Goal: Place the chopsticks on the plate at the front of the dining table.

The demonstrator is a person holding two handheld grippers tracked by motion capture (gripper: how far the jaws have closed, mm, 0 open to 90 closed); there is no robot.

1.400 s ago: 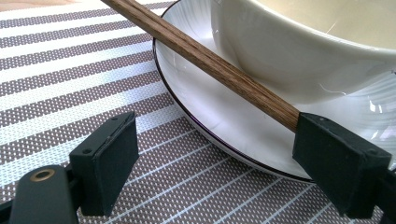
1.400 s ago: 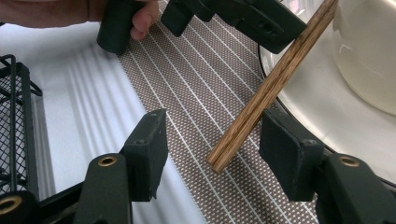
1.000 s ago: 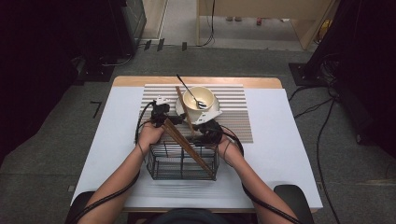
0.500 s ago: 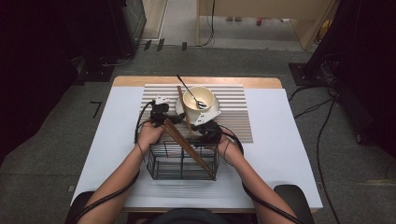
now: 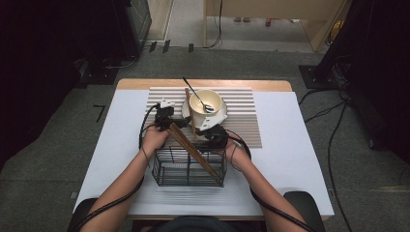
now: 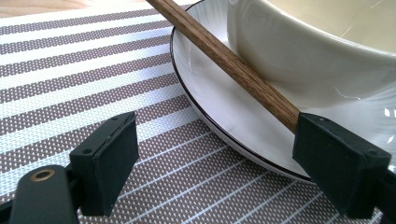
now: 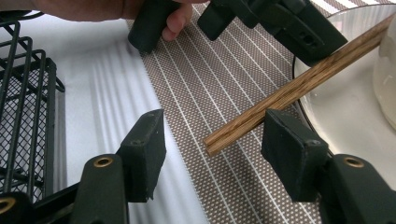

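On the white surface (image 5: 300, 159) lies a brown-and-white striped woven placemat (image 5: 241, 121). On it, towards the far side, stands a cream ceramic bowl (image 5: 205, 102) on a white saucer with a dark rim (image 5: 218, 115), a metal spoon (image 5: 193, 92) resting in the bowl. A pair of brown wooden chopsticks (image 7: 299, 86) leans on the saucer's left rim, its near end on the placemat. The right claw (image 7: 212, 156) is spread around that near end without pressing it. The left claw (image 6: 233, 163) is spread too, its right pad beside the chopsticks. A black wire basket (image 5: 188, 166) sits near the person, another brown wooden stick (image 5: 196, 154) lying slantwise across it.
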